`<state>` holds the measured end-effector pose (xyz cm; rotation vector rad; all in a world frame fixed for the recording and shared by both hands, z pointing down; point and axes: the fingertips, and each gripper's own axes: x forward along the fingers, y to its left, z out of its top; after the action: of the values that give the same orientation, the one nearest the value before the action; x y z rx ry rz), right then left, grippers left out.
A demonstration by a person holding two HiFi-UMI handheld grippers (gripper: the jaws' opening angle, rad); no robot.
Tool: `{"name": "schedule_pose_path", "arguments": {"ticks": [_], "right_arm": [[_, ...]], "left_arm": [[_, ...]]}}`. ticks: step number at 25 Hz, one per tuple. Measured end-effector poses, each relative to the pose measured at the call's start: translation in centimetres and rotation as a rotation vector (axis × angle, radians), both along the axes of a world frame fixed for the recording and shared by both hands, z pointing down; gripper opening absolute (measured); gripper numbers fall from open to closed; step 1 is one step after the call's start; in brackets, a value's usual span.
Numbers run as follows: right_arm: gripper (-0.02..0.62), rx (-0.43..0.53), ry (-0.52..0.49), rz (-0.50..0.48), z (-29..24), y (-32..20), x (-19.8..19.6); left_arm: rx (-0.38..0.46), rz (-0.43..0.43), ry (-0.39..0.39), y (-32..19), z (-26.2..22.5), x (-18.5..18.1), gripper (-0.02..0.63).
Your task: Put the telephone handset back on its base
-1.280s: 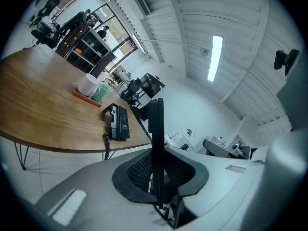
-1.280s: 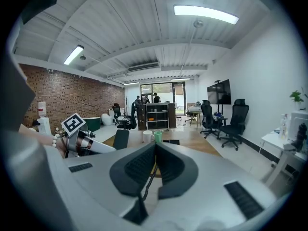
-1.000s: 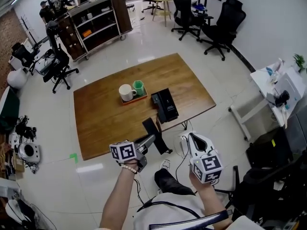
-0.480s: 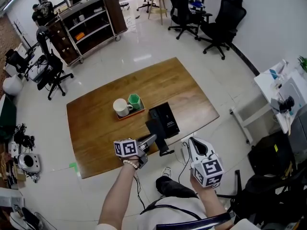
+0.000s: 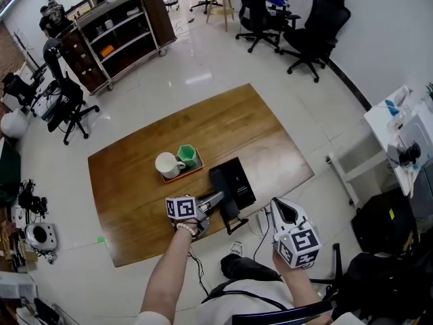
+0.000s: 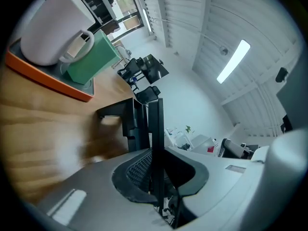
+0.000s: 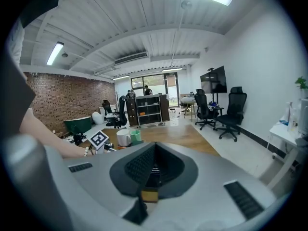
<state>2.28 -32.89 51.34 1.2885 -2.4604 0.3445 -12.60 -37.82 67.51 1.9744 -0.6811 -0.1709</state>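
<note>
The black telephone base (image 5: 239,180) lies on the wooden table (image 5: 270,141) near its front edge. My left gripper (image 5: 216,200) is shut on the middle of the black handset (image 5: 229,214). It holds the handset just left of the base, slanting over the table's front edge. In the left gripper view the handset (image 6: 155,124) stands edge-on between the pads of that gripper (image 6: 155,177). My right gripper (image 5: 279,206) hovers off the table, in front of its edge and to the right of the handset. Its jaws look shut with nothing in them (image 7: 152,170).
An orange tray (image 5: 196,172) with a white mug (image 5: 166,164) and a green cup (image 5: 187,156) sits just left of the base; both stand close ahead in the left gripper view (image 6: 53,28). A dark shelf unit (image 5: 118,29), office chairs (image 5: 311,32) and a white side table (image 5: 399,134) ring the table.
My left gripper has carried the handset from in front of the table's edge up to the left side of the base. The right gripper has drifted along a little, staying off the table.
</note>
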Motion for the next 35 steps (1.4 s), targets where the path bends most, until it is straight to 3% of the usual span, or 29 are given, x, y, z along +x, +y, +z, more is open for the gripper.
{"name": "schedule_pose_path", "arguments": {"ticks": [13, 21, 22, 25, 28, 32, 35], "right_arm": [[0.006, -0.06, -0.011, 0.012, 2.0, -2.2, -0.4], [0.005, -0.074, -0.009, 0.018, 2.5, -2.4, 0.1], [0.006, -0.074, -0.01, 0.018, 2.5, -2.4, 0.1], [0.006, -0.071, -0.013, 0.012, 2.4, -2.1, 0.0], [0.005, -0.067, -0.016, 0.002, 2.1, -1.6, -0.2], [0.005, -0.052, -0.018, -0.008, 1.4, -0.5, 0.0], [0.005, -0.035, -0.024, -0.013, 0.5, 0.4, 0.1]], "left_arm": [[-0.031, 0.001, 0.051, -1.8, 1.5, -0.1, 0.071], [-0.11, -0.016, 0.053, -2.0, 2.6, -0.1, 0.077], [-0.136, -0.025, 0.038, -1.9, 3.0, -0.3, 0.081], [-0.203, -0.058, -0.056, -1.7, 4.5, -1.0, 0.212], [-0.207, -0.099, -0.172, -2.1, 4.9, -1.8, 0.245], [-0.16, -0.166, -0.273, -1.5, 3.1, -2.6, 0.258], [-0.082, -0.277, -0.331, 0.3, -0.3, -4.4, 0.253]]}}
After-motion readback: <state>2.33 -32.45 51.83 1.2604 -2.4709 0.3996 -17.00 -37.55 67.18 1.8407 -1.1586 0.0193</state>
